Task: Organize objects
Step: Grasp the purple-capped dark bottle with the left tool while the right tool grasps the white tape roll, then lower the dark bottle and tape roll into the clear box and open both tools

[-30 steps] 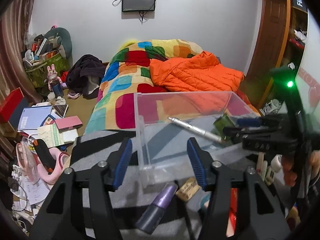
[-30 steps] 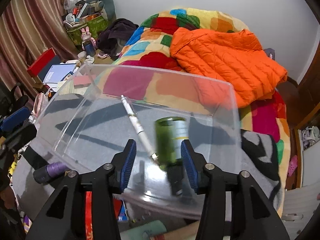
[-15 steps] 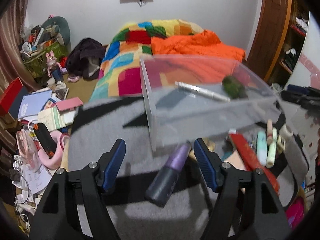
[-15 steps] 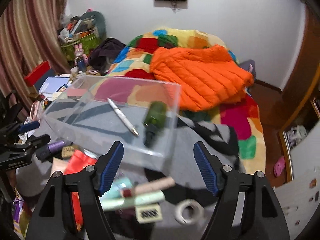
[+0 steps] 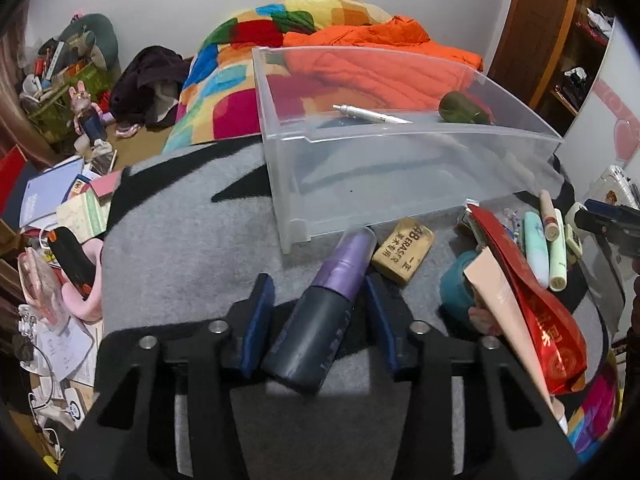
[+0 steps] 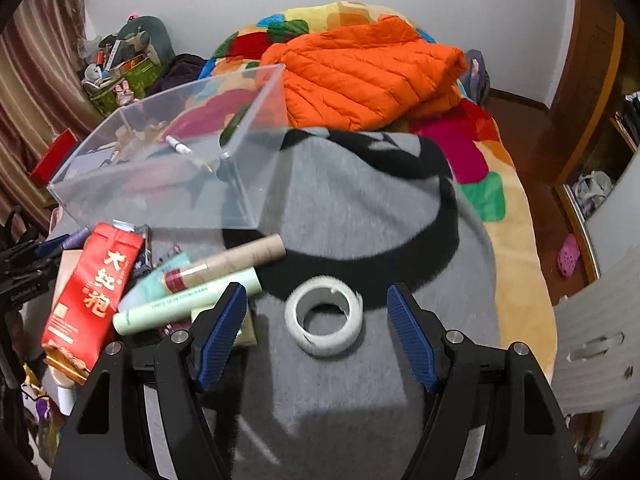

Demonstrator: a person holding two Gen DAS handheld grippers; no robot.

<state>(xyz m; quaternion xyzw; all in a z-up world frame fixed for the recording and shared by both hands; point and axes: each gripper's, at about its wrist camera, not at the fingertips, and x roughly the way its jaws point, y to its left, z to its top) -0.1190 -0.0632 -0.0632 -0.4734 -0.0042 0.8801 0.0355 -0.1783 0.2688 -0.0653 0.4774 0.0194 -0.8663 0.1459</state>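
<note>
A purple and dark bottle (image 5: 320, 312) lies on the grey blanket (image 5: 180, 264) in front of a clear plastic box (image 5: 400, 184). My left gripper (image 5: 318, 284) straddles it and its jaws are closing. The bottle lies slanted between them with a gap at the right pad. Inside the box rest a silver pen (image 5: 372, 114) and a green bottle (image 5: 460, 108). My right gripper (image 6: 315, 300) is open over a white tape roll (image 6: 324, 320), one pad on each side and clear of it.
To the right of the box lie an eraser (image 5: 404, 254), a red packet (image 6: 92, 292), pale green tubes (image 6: 188, 304), a cardboard tube (image 6: 240, 260) and a teal roll (image 5: 456, 284). An orange jacket (image 6: 368, 76) lies on the quilt behind. The floor at left is cluttered.
The right gripper let go of the green bottle in the box, widened and swung right over the tape roll. The left gripper sank and narrowed around the purple bottle.
</note>
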